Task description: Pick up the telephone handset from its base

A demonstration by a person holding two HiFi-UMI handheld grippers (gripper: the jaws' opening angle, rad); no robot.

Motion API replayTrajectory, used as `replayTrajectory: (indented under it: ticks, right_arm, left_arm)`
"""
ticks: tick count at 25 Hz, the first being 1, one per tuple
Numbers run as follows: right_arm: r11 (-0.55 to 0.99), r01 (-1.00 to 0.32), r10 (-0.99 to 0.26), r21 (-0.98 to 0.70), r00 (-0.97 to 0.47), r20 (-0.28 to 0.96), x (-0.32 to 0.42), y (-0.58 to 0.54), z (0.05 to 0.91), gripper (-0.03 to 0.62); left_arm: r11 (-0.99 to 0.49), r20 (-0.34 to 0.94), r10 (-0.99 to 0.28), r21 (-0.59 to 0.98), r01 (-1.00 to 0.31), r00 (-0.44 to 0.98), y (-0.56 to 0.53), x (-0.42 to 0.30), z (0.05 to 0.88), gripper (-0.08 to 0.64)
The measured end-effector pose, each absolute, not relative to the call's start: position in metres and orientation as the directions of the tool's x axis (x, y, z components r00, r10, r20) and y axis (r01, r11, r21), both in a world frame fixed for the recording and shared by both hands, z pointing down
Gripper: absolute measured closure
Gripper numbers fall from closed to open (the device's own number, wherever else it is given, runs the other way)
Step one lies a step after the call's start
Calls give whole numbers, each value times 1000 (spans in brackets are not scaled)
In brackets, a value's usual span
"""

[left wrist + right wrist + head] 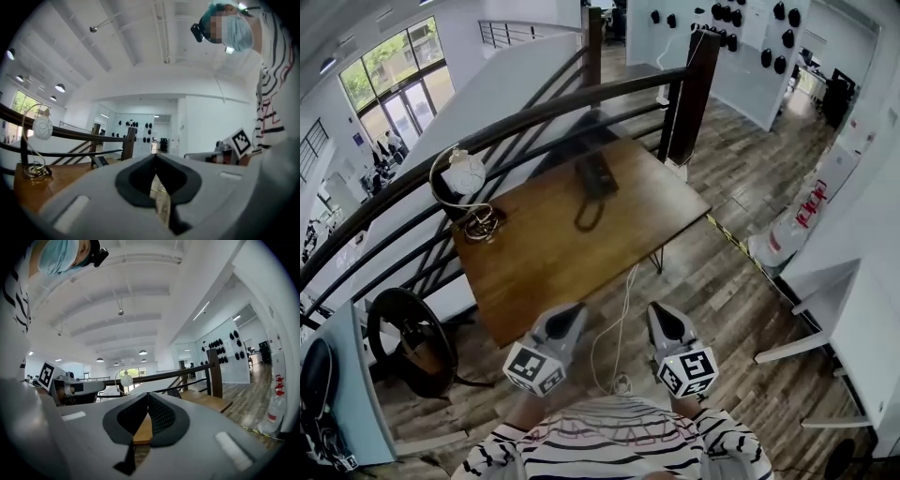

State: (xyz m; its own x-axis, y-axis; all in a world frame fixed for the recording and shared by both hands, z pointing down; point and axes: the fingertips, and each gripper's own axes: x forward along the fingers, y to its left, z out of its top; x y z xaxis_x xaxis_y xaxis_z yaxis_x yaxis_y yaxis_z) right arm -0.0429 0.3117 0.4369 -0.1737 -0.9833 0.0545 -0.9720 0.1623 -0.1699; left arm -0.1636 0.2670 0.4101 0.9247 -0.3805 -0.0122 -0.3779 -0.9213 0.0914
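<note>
The black telephone (596,173) sits on the far part of the wooden table (534,272), its handset lying on the base and a dark cord (586,217) looping toward me. In the left gripper view the telephone (100,161) shows small, far beyond the jaws. My left gripper (571,313) and right gripper (662,313) hang side by side before the table's near edge, well short of the phone. The left gripper (155,158) is shut and holds nothing. The right gripper (148,395) also has its pads meeting, with nothing in them.
A globe lamp (465,173) on a curved brass stand occupies the table's left corner. A dark railing (534,117) with a thick post (694,94) runs behind the table. A white cable (624,305) hangs off the near edge. A white desk (853,319) stands at right.
</note>
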Motion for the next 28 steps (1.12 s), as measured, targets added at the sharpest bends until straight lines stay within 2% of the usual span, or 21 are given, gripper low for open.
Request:
replayTrajectory:
  ticks: [10,19,28]
  right_arm:
    - [246,-954,-964,-171,-260,65,31,239,442,591]
    - [273,-945,-954,-181,-290,75,45,156,451,591]
    - [251,-954,-959,-163,-268,92,57,42,446,591]
  left_arm:
    - [-887,14,-452,97,-451,892,201,-95,418,557]
    - [-871,44,-475,122,-477,879,116,-80,433,549]
    - [-889,64,-435,127,-439,898,-3,-60,428,549]
